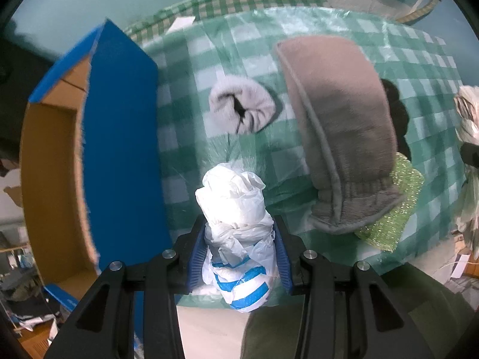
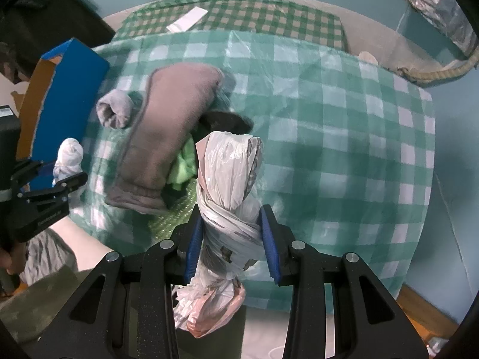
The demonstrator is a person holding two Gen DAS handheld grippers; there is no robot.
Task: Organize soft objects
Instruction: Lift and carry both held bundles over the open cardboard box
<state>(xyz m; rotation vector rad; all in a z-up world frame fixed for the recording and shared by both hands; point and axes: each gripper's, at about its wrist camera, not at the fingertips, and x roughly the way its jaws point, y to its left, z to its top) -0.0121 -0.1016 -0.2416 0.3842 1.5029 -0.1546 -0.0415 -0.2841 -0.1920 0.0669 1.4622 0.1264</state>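
Both tools look the same: the left gripper [image 1: 239,248] and the right gripper [image 2: 230,239] have black arms of matte plastic with long triangular cut-outs. Round silver screws sit at the joints. The fingers [image 1: 196,264] carry blue ribbed pads. In the right wrist view the left gripper [image 2: 64,184] shows small pale lettering on its black body, too small to read

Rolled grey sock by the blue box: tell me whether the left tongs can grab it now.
Probably not: the left tongs are shut on a white knotted bag. The path to the rolled grey sock looks clear.
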